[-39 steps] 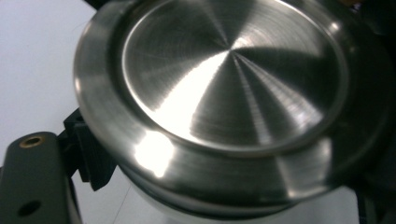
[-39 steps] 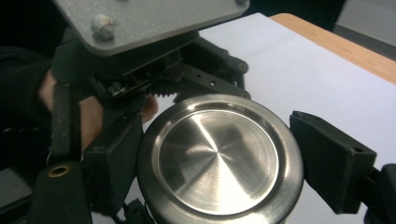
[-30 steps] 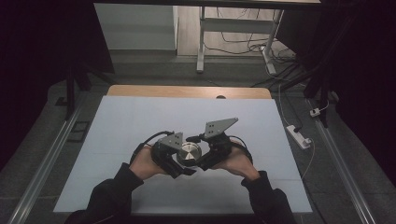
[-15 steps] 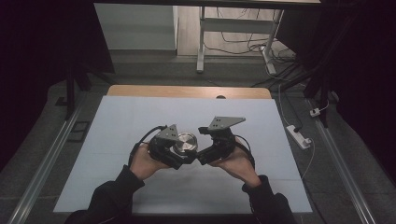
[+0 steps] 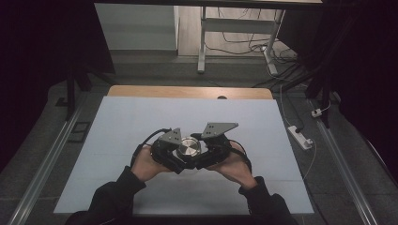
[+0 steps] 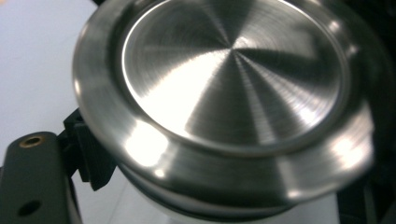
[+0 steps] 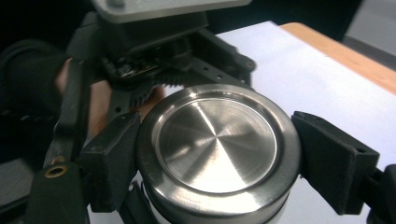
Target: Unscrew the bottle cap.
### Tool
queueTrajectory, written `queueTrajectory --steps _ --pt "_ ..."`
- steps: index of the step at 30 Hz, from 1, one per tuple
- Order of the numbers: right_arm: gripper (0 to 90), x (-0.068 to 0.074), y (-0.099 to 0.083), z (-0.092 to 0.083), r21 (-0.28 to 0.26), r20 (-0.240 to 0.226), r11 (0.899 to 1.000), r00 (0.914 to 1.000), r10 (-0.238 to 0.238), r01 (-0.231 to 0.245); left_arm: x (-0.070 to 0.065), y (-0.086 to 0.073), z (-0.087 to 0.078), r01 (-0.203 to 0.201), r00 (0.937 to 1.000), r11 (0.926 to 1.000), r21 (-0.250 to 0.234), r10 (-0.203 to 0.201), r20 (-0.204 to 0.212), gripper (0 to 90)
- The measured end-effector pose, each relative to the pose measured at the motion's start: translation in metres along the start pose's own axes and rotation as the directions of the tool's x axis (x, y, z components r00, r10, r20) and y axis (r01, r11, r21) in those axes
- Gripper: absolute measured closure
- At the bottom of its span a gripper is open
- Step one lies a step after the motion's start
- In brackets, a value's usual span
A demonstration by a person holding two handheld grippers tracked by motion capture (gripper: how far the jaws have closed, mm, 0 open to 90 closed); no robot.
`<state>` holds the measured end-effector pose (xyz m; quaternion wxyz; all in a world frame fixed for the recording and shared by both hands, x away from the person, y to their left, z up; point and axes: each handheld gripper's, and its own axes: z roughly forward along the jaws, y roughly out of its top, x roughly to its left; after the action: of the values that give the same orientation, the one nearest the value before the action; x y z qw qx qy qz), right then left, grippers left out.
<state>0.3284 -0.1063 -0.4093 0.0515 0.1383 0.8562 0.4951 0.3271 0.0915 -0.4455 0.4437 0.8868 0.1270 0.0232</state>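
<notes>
My left gripper (image 5: 180,157) and right gripper (image 5: 199,157) pinch the steel lid (image 5: 188,148) from nine and three o'clock, the right's jaws just closing.

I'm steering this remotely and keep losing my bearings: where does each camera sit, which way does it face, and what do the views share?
High view: above the person's side, looking forward and down on the white table; both hands, left gripper and right gripper show.
Left gripper view: on the left gripper, facing the steel lid close up; one black jaw shows at its lower left.
Right gripper view: on the right gripper, both jaws clamping the lid's rim; the left gripper shows behind.
Shared: the steel lid, in all three.
</notes>
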Motion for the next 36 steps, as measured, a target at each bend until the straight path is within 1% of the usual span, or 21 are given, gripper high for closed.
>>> queueTrajectory --steps 2,4,5,6,8,9,11,12,13,14,17,18,20,21,23,25,28,29,30,33,36 --pt "18.8 -0.002 0.000 -0.003 0.002 -0.059 1.000 0.9982 -0.008 0.008 -0.001 0.001 -0.001 -0.030 0.9983 0.9995 -0.002 0.030 0.049 15.6" --pt "19.7 -0.003 0.000 -0.008 -0.011 -0.128 1.000 0.9914 -0.027 0.026 -0.004 0.002 -0.002 -0.063 0.9929 0.9980 -0.007 0.063 0.101 15.6" --pt "19.7 -0.004 0.001 -0.011 -0.009 -0.206 0.998 0.9769 -0.057 0.056 -0.006 0.003 -0.002 -0.085 0.9880 0.9963 -0.011 0.086 0.129 15.7" --pt "19.7 -0.004 0.001 -0.011 -0.009 -0.206 0.998 0.9769 -0.057 0.056 -0.008 0.003 -0.002 -0.105 0.9821 0.9943 -0.017 0.106 0.156 15.7" --pt "19.7 -0.004 0.000 -0.014 -0.024 -0.282 0.996 0.9553 -0.090 0.087 -0.012 0.005 -0.002 -0.145 0.9696 0.9890 -0.028 0.148 0.195 15.6" --pt "19.6 -0.003 -0.001 -0.015 -0.034 -0.310 0.994 0.9443 -0.111 0.106 -0.014 0.005 -0.002 -0.158 0.9646 0.9869 -0.033 0.161 0.209 15.6" --pt "19.4 -0.002 -0.002 -0.017 -0.044 -0.346 0.991 0.9285 -0.133 0.126 -0.016 0.005 -0.002 -0.176 0.9555 0.9836 -0.040 0.180 0.233 15.6" --pt "19.1 -0.003 -0.003 -0.017 -0.050 -0.362 0.991 0.9221 -0.137 0.128 -0.017 0.006 -0.002 -0.172 0.9567 0.9841 -0.045 0.178 0.231 15.6" --pt "16.9 -0.003 -0.003 -0.018 -0.054 -0.361 0.990 0.9221 -0.138 0.127 -0.016 0.006 -0.002 -0.172 0.9595 0.9840 -0.045 0.178 0.218 15.6" --pt "12.9 -0.003 -0.002 -0.019 -0.065 -0.345 0.991 0.9296 -0.129 0.113 -0.016 0.007 -0.003 -0.161 0.9659 0.9859 -0.045 0.167 0.198 15.6" --pt "6.1 -0.006 0.004 -0.028 -0.085 -0.265 0.996 0.9623 -0.060 0.039 -0.010 0.006 -0.007 -0.090 0.9914 0.9953 -0.036 0.093 0.092 15.6" --pt "5.0 -0.007 0.006 -0.031 -0.083 -0.230 0.996 0.9724 -0.035 0.017 -0.008 0.006 -0.008 -0.062 0.9967 0.9976 -0.031 0.064 0.051 15.6" --pt "3.6 -0.006 0.008 -0.033 -0.056 -0.120 0.998 0.9927 0.010 -0.017 -0.004 0.004 -0.009 -0.016 0.9997 0.9996 -0.024 0.016 -0.020 15.6" --pt "3.6 -0.005 0.008 -0.032 -0.040 -0.061 0.999 0.9979 0.020 -0.023 -0.002 0.003 -0.009 0.010 0.9990 0.9995 -0.029 -0.011 -0.043 15.6" --pt "4.5 -0.001 0.007 -0.026 -0.020 0.010 1.000 0.9997 0.024 -0.024 -0.001 0.002 -0.007 0.037 0.9956 0.9991 -0.021 -0.039 -0.085 15.6" --pt "6.1 0.004 0.006 -0.018 -0.010 0.048 1.000 0.9987 0.015 -0.015 -0.001 0.002 -0.006 0.044 0.9942 0.9990 -0.011 -0.045 -0.098 15.6" --pt "10.0 0.010 0.005 -0.006 -0.007 0.086 1.000 0.9963 -0.011 0.012 -0.002 0.002 -0.005 0.033 0.9962 0.9994 -0.011 -0.034 -0.081 15.6" --pt "14.8 0.011 0.004 -0.004 -0.014 0.096 1.000 0.9951 -0.021 0.022 -0.003 0.003 -0.005 0.035 0.9968 0.9992 -0.017 -0.036 -0.071 15.6" --pt "18.4 0.011 0.004 -0.004 -0.017 0.096 0.999 0.9950 -0.030 0.032 -0.003 0.003 -0.006 0.035 0.9974 0.9991 -0.022 -0.037 -0.061 15.6" --pt "18.9 0.011 0.004 -0.007 -0.018 0.064 0.999 0.9972 -0.039 0.040 -0.002 0.003 -0.007 0.023 0.9994 0.9992 -0.031 -0.024 -0.025 15.7" --pt "20.0 0.008 0.004 -0.013 -0.018 0.009 0.999 0.9990 -0.044 0.044 -0.002 0.001 -0.009 -0.012 0.9993 0.9993 -0.036 0.014 0.036 15.6"
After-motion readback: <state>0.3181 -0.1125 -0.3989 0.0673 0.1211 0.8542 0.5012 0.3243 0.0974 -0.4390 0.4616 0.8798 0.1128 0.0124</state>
